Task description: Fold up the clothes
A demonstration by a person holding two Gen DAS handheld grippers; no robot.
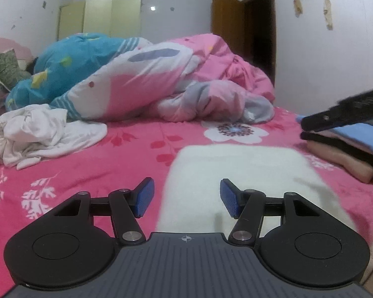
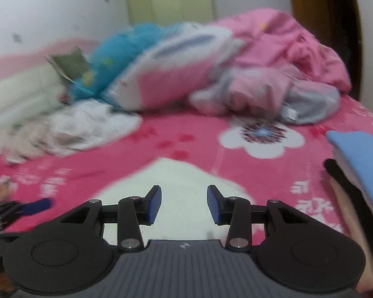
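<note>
left tool (image 1: 186,197): apart, empty | right tool (image 2: 184,204): apart, empty | white garment (image 1: 236,171): flat on bed (image 1: 87,164), under both tools

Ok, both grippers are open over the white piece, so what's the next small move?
Probably lower the left gripper and the right gripper onto the near edge of the white garment and close. Both are open and hold nothing, the garment lies flat on the pink sheet, and a folded stack waits at the right.

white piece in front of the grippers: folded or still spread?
Folded, as far as shown. The white garment lies as a compact block with straight edges on the pink bedsheet; both views are blurred, so layers cannot be told.
</note>
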